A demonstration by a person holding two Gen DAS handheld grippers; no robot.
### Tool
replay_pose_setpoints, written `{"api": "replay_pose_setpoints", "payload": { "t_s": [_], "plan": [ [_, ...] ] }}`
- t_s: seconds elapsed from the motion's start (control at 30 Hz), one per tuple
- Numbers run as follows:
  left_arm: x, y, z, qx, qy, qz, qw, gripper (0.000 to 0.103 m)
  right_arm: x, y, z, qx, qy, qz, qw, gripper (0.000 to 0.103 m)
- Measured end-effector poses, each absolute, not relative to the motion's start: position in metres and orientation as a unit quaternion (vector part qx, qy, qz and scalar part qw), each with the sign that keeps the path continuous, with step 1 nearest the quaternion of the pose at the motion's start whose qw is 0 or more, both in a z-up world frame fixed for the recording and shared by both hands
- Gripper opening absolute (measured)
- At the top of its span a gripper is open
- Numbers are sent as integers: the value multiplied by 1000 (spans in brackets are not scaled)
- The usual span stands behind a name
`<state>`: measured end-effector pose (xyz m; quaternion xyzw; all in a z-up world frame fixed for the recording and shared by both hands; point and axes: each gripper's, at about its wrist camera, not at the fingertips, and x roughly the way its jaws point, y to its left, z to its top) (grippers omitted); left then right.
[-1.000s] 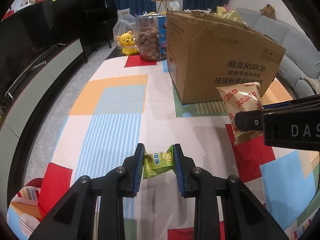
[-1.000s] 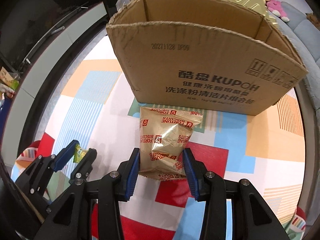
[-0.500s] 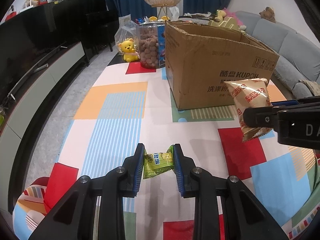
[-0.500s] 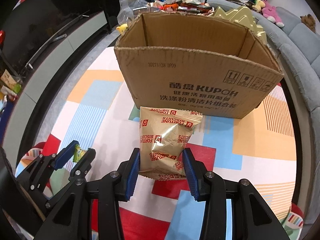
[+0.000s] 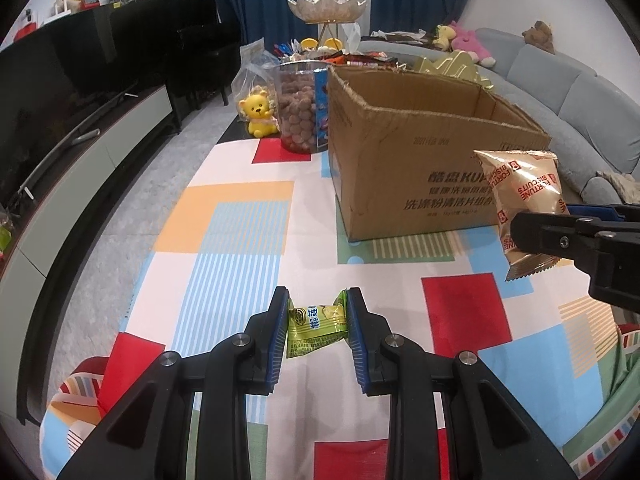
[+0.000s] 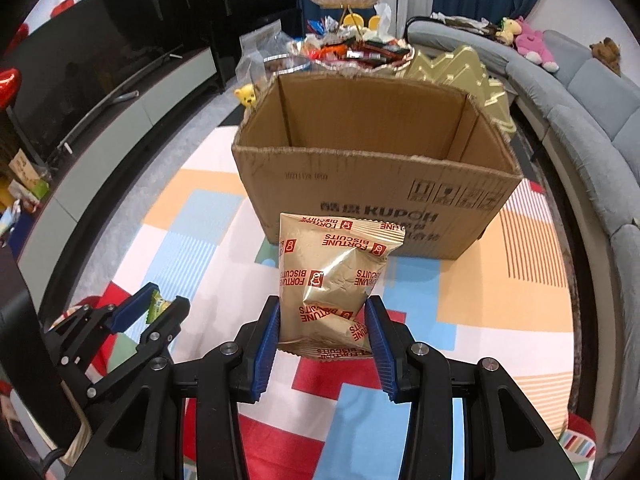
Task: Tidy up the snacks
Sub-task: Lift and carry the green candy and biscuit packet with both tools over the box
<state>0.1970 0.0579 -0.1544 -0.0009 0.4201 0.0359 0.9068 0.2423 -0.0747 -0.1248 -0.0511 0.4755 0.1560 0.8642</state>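
Two snacks were gripped: the gold foil biscuit packet (image 6: 334,288) stood upright, clamped in the right tool (image 6: 323,320), and the small green wrapped sweet (image 5: 316,332) lay crosswise, pinched in the left tool (image 5: 316,330). Ahead of both sat the open brown cardboard box (image 6: 372,184) on the colourful patchwork worktop (image 5: 240,248); the right tool seemed nearer.

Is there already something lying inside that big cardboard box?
Cannot tell: the right wrist view shows only the bare inner walls of the cardboard box; its near wall hides the floor.
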Motion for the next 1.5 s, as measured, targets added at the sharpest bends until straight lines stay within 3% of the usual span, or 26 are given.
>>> {"api": "replay_pose_setpoints", "payload": {
  "t_s": [1.5],
  "plan": [
    [292, 13, -32, -1, 355, 24, 935, 29, 291, -132, -34, -15, 393, 133, 910, 44]
  ]
}}
